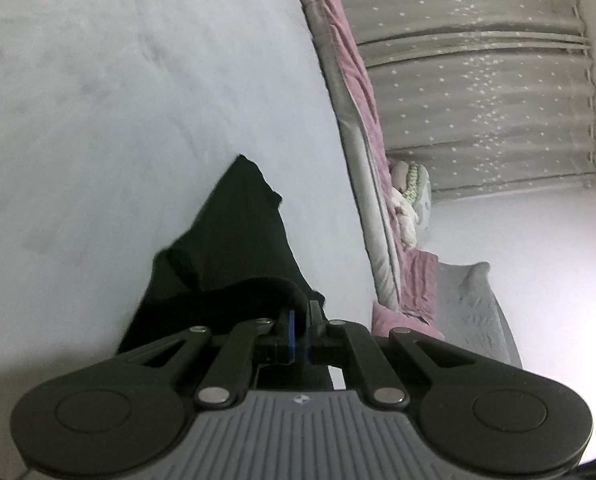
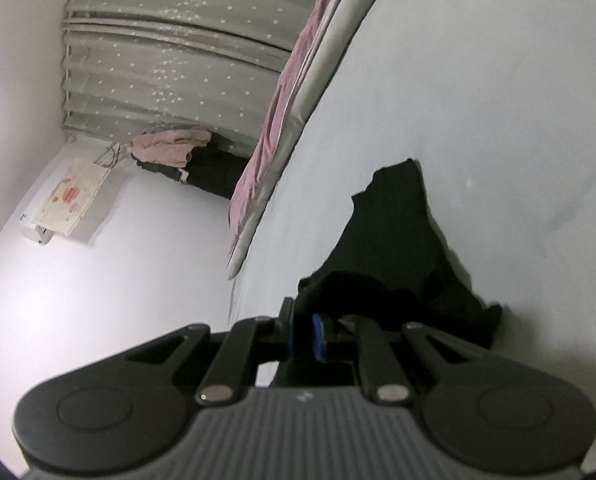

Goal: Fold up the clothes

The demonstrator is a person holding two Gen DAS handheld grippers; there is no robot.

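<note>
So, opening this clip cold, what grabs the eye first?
The black garment, dark against the pale bed sheet, stretching away from each camera. Both the left gripper and the right gripper are shut on its near edge. Behind, a pink blanket runs along the bed's edge before a star-dotted grey curtain.

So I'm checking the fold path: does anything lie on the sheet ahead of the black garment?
Nothing visible does. Both the left gripper and the right gripper hold the black garment, and the pale sheet beyond it is bare.
</note>
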